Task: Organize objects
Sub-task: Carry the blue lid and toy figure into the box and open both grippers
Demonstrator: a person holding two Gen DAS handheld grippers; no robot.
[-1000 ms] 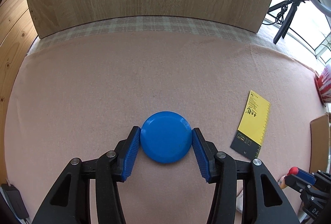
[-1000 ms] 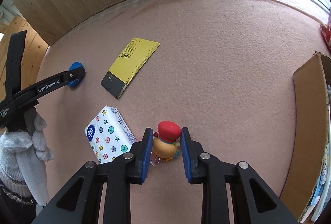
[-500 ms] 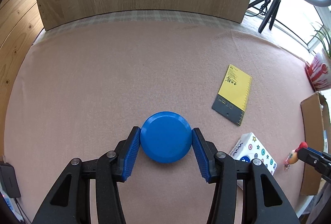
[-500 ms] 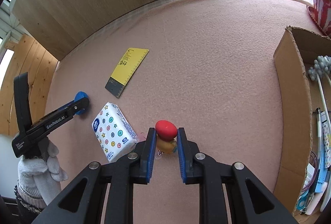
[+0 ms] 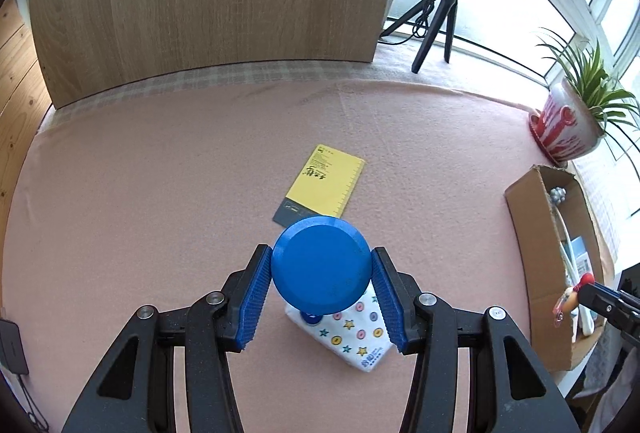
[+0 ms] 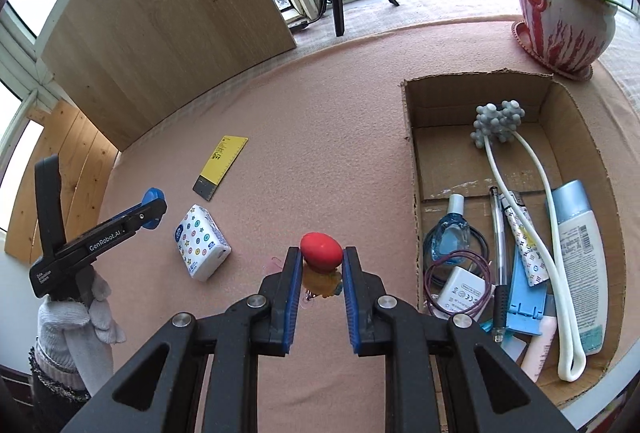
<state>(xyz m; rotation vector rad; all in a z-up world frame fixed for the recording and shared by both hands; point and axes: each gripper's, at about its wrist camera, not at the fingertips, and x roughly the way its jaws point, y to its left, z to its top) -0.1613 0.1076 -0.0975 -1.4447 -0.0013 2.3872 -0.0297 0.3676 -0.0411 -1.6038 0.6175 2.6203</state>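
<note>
Left gripper clamps blue disc above tissue pack; right gripper clamps toy beside box.

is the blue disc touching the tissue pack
Apart. In the right wrist view the blue disc, shut in the left gripper, shows bare pink cloth between it and the tissue pack; the left wrist view only overlaps them.

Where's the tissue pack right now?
In the right wrist view the tissue pack lies on the pink cloth, left of the right gripper, just below the yellow ruler card.
</note>
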